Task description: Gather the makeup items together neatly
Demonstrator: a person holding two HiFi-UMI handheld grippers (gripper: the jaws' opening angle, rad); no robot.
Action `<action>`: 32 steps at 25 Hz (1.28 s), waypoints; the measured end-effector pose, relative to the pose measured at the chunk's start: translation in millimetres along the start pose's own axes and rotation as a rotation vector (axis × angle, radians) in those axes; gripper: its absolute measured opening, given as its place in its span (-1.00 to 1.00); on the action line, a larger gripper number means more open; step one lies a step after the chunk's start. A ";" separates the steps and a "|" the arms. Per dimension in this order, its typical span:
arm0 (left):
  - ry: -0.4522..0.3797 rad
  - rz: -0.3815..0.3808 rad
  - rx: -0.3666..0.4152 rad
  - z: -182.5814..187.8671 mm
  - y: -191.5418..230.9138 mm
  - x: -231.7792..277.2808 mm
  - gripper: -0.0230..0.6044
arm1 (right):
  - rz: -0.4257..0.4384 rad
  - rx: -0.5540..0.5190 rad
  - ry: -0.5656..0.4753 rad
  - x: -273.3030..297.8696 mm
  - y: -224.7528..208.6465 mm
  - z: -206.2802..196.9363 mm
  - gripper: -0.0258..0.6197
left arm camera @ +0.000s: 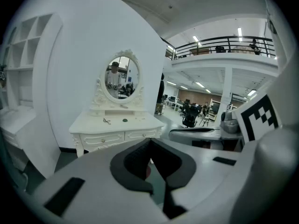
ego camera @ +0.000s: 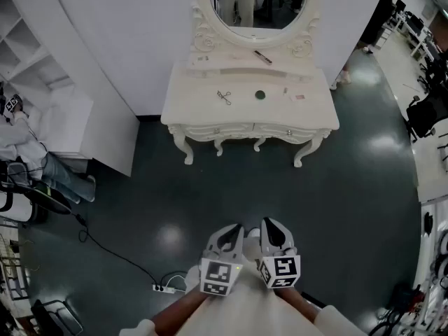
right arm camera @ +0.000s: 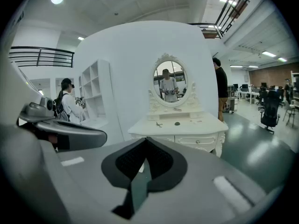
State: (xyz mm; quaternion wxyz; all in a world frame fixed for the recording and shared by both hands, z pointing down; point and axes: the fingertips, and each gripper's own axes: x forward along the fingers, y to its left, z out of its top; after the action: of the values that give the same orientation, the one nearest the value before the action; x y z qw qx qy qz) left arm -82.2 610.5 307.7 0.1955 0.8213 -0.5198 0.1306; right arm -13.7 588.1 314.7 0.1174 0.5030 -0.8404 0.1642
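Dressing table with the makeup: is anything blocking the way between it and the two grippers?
Nothing visible does. Only bare dark floor lies between the left gripper, the right gripper and the dressing table holding the makeup items.

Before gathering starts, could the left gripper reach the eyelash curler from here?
Probably not: floor lies between the left gripper and the eyelash curler on the table; nothing blocks the approach.
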 end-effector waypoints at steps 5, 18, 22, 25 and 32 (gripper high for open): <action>0.013 0.016 -0.033 3.2 -2.4 6.9 -0.90 | 0.038 -0.014 0.011 -2.6 -2.6 8.1 -0.92; 0.028 0.042 0.024 29.2 -29.4 44.6 -0.89 | 0.067 0.057 -0.041 4.3 -54.1 31.2 -0.91; 0.033 0.063 -0.004 25.2 -34.7 57.8 -0.90 | 0.085 0.060 -0.051 2.5 -71.1 32.4 -0.91; 0.047 0.086 -0.031 14.8 -35.9 67.3 -0.90 | 0.099 0.080 -0.045 2.1 -85.0 26.7 -0.91; 0.072 0.071 -0.018 15.2 -55.0 83.7 -0.90 | 0.074 0.110 -0.006 0.3 -115.3 11.8 -0.91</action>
State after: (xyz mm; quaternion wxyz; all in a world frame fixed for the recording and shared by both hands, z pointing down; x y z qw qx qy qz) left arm 3.4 557.5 318.9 0.2168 0.7954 -0.5424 0.1620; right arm 87.8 532.4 322.2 0.0811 0.4779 -0.8484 0.2128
